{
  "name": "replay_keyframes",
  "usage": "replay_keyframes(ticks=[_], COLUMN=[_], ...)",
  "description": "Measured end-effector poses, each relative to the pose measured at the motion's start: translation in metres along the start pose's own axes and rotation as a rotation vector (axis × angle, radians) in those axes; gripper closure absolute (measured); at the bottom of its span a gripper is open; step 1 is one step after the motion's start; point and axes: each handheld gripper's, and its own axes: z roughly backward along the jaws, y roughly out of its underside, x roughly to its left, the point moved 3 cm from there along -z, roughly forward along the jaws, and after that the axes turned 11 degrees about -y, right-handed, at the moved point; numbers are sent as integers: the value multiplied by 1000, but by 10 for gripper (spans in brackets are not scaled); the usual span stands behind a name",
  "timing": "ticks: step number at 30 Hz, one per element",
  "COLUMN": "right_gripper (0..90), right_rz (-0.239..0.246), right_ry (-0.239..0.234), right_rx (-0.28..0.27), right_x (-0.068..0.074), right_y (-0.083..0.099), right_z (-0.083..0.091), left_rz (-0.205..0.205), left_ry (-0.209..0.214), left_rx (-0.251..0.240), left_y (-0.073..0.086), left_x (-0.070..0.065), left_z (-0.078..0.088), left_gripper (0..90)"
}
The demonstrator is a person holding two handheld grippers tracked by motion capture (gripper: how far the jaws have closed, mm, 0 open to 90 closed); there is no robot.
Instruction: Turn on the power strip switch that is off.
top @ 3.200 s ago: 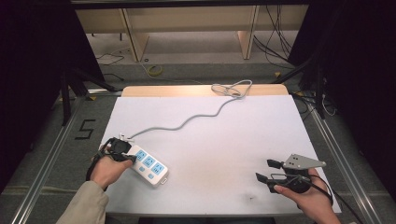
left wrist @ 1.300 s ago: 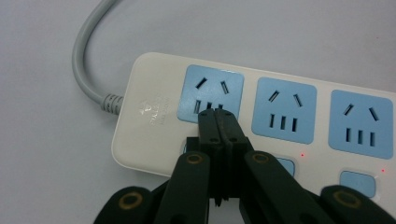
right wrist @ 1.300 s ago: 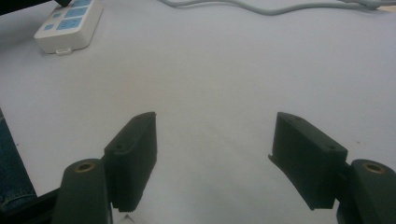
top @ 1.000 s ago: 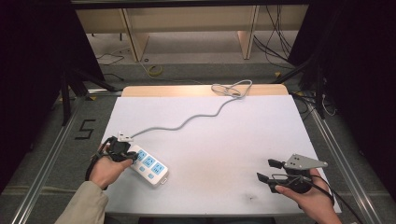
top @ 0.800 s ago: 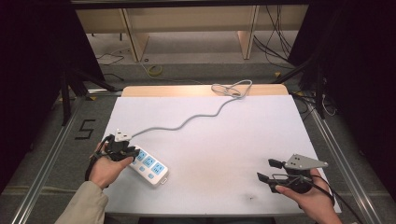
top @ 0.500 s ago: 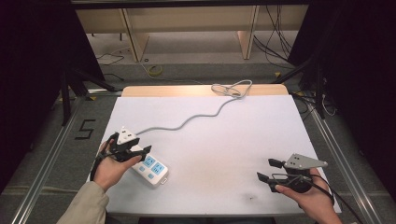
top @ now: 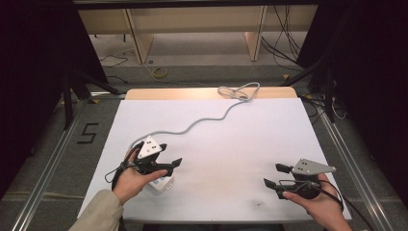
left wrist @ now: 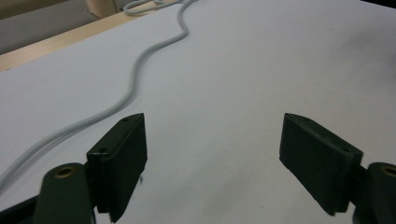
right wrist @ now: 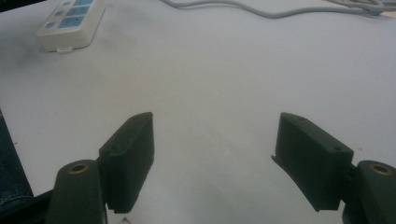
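On the left of the high view I see my left gripper (top: 169,162) above the near-left part of the white table (top: 250,144), the hand wrapped round its body and the grey three-cornered plate on top. Its jaws have just been opening and now stand wide apart with nothing between them; in the left gripper view I see only bare table surface between the two black pads (left wrist: 122,158). The white power strip (top: 161,183) lies flat on the table directly under that gripper and hand, so just its near end with a blue socket peeks out. I cannot tell from here whether the hand touches it. In the right gripper view the strip (right wrist: 70,25) sits at the far upper left, blue sockets up, resting free on the table.

From the strip the grey cable (top: 202,122) snakes up and to the right across the table to a loose loop at the far wooden edge.

At the right, my right gripper (top: 273,176) hangs low over the near-right corner, well apart from the strip. Its jaws are spread wide, holding nothing.
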Motion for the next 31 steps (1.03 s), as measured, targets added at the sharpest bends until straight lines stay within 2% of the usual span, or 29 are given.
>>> replay_keyframes(ticks=[4, 7, 11, 14, 16, 20, 31], right_gripper=[287, 287, 286, 287, 287, 286, 284], right_rz=[-2, -2, 0, 0, -2, -1, -1], right_ry=[-2, -3, -6, -8, -10, -10, -9], right_rx=[0, 0, -2, 0, 4, 4, 4], right_x=[1, 1, 1, 1, 2, 2, 1], right_y=[0, 0, 0, 0, 0, 1, 1], right_z=[0, 0, 0, -1, -1, -1, -2], left_rz=[-46, -111, -138, -153, -172, -186, -197], left_ry=[49, 78, 107, 121, 120, 116, 105], left_rx=[-12, 1, 11, 25, 33, 36, 44], left_y=[1, 5, 9, 11, 12, 13, 12], left_x=[-18, -31, -42, -46, -47, -48, -48], left_z=[0, -1, -2, -4, -4, -4, -5], left_gripper=[216, 205, 204, 204, 203, 204, 208])
